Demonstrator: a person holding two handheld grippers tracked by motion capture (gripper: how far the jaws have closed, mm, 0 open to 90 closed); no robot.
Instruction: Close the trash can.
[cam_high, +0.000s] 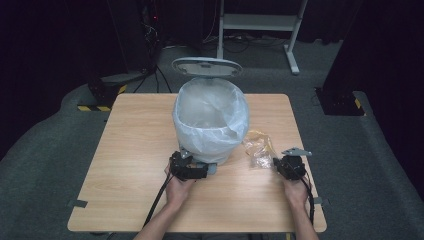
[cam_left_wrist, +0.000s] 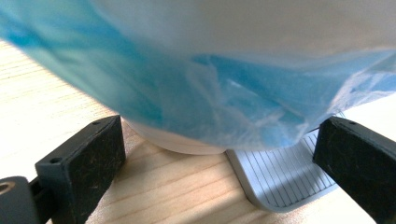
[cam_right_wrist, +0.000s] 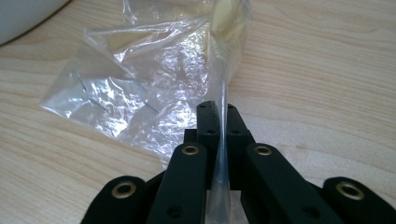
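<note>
A white pedal bin (cam_high: 211, 120) lined with a pale bag stands mid-table, its lid (cam_high: 206, 66) raised at the back. My left gripper (cam_high: 202, 169) lies at the bin's near base. In the left gripper view it (cam_left_wrist: 217, 154) is open, its jaws wide apart on either side of the bin's foot and the grey ribbed pedal (cam_left_wrist: 280, 182), touching neither. A crumpled clear plastic wrapper (cam_high: 259, 147) lies right of the bin. My right gripper (cam_high: 276, 162) is shut on the wrapper's near edge; the film (cam_right_wrist: 140, 88) runs up between the closed jaws (cam_right_wrist: 223, 116).
The wooden table (cam_high: 140, 150) has bare room at left and along its front edge. Grey floor surrounds it. A white frame stand (cam_high: 260, 22) and dark equipment with cables (cam_high: 105, 90) sit beyond the far edge.
</note>
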